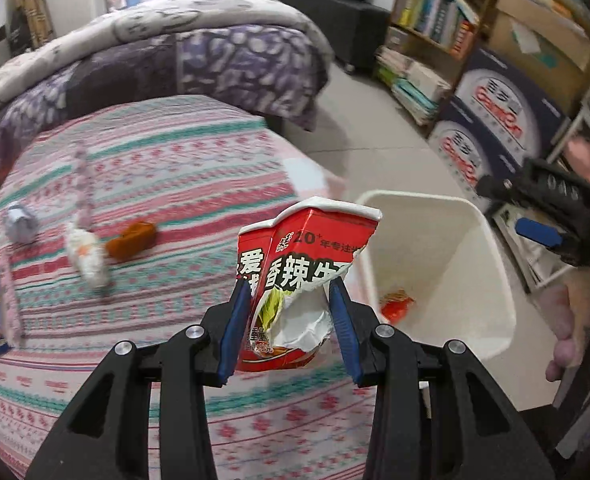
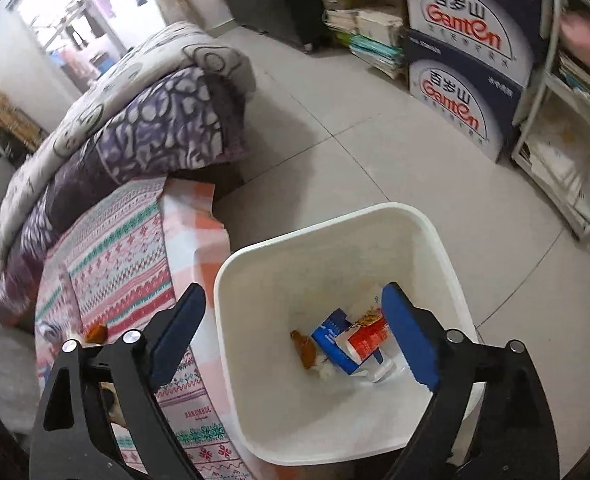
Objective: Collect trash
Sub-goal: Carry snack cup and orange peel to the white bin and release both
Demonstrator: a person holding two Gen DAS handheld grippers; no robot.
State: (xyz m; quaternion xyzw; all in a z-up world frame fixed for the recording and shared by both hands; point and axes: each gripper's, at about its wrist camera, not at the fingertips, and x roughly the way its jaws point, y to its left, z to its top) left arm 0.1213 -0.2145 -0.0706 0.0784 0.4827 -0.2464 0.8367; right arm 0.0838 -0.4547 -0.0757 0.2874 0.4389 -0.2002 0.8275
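The left gripper point(image 1: 290, 312) pinches a crushed red noodle cup point(image 1: 299, 280) above the patterned bed point(image 1: 143, 168), beside a white bin point(image 2: 447, 248). The right gripper point(image 2: 295, 336) hangs wide open and empty over the bin, where wrappers point(image 2: 351, 340) lie.

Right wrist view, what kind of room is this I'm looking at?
Most likely a bedroom at home: a bed with a pink patterned sheet, a folded purple and grey quilt on it, and stacked books by a wooden shelf. A white plastic waste bin stands beside the bed.
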